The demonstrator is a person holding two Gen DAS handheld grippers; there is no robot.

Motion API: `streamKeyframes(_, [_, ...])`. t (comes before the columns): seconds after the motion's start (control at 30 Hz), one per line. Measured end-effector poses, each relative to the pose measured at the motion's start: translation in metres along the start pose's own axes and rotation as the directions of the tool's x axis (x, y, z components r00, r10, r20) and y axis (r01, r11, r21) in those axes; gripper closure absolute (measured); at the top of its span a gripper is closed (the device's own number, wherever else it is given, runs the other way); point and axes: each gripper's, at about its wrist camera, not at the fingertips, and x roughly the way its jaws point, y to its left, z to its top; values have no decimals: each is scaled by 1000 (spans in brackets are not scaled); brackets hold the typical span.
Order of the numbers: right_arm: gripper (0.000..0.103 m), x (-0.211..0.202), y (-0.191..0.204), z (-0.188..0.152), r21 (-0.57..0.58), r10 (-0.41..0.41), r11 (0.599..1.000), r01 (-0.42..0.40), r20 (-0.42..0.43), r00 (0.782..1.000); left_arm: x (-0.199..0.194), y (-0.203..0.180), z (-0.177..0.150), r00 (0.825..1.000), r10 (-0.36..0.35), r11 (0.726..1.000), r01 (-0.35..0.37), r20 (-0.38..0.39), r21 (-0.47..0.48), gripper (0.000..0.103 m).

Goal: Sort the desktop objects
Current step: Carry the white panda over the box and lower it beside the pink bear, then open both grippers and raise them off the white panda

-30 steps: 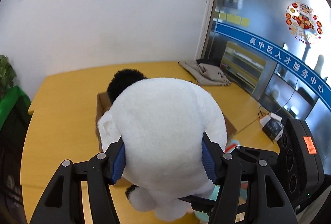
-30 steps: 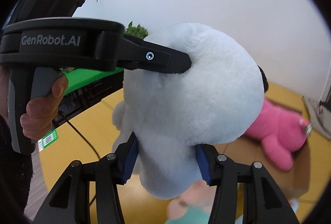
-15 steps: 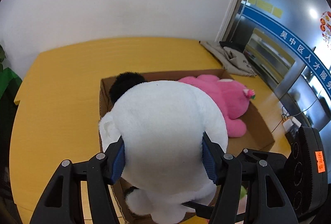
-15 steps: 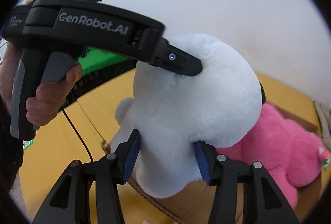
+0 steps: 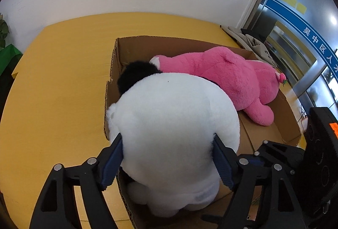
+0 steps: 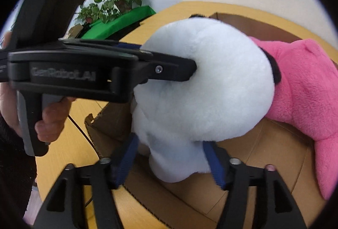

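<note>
A big white plush toy [image 5: 173, 127] with a black ear is held by both grippers inside the left end of an open cardboard box [image 5: 135, 47]. My left gripper [image 5: 169, 163] is shut on the toy's round white back. My right gripper [image 6: 171, 162] is shut on its lower part [image 6: 183, 157]. A pink plush toy [image 5: 230, 78] lies in the box to the right, touching the white one; it also shows in the right wrist view [image 6: 306, 89]. The left gripper's body [image 6: 84, 72] crosses the right wrist view.
The box sits on a yellow table [image 5: 63, 81]. A grey cloth [image 5: 251, 43] lies at the table's far right corner by a glass door. Potted plants on a green stand [image 6: 118, 9] are beyond the table's left edge. A cable [image 6: 80, 129] runs by the box.
Both grippers have carried the white plush forward and down into the box beside the pink plush. Both grips stayed shut on it.
</note>
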Motion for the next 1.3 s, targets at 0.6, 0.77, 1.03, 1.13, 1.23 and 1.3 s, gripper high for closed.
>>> streamKeyframes(0.6, [0, -168, -94, -31, 252, -384, 914, 319, 277, 881, -97, -112, -60, 944, 228, 973, -229, 238, -24, 0])
streamKeyframes(0.77, [0, -181, -107, -49, 283, -447, 883, 374, 269, 853, -99, -134, -75, 944, 232, 973, -220, 233, -76, 0])
streamKeyframes(1.03, [0, -202, -115, -65, 285, -460, 878, 386, 273, 845, -108, -163, -82, 939, 238, 971, -233, 247, -51, 0])
streamKeyframes(1.13, [0, -205, -117, -67, 287, -454, 880, 378, 276, 847, -108, -169, -83, 940, 238, 971, -234, 244, -45, 0])
streamKeyframes(1.23, [0, -210, -113, -71, 283, -459, 878, 385, 278, 844, -108, -173, -82, 942, 231, 973, -229, 244, -38, 0])
streamKeyframes(1.3, [0, -213, -112, -74, 282, -464, 876, 390, 277, 842, -109, -175, -82, 943, 227, 974, -225, 244, -35, 0])
